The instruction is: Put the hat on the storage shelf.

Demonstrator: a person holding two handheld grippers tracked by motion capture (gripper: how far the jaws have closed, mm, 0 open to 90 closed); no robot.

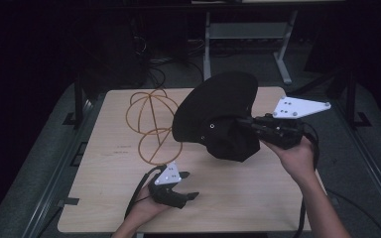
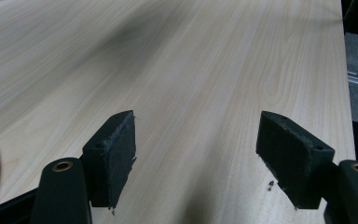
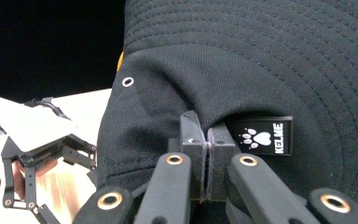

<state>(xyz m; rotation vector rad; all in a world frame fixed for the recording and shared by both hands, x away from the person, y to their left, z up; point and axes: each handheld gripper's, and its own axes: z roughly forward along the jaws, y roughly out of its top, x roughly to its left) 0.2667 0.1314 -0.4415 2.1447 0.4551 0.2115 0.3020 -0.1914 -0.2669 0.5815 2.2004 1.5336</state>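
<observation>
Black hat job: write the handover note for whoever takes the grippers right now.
Right gripper: fingers shut on the black hat, pinching its crown fabric beside the label, hat lifted above the table.
Left gripper: open, holding nothing, low over bare wood near the front edge.
Orange wire frame: on the table, behind and left of the hat.
Done: hat picked up.
Left: probably setting it on the frame.

Black brimmed hat (image 1: 217,111), apparently tilted, aloft
</observation>
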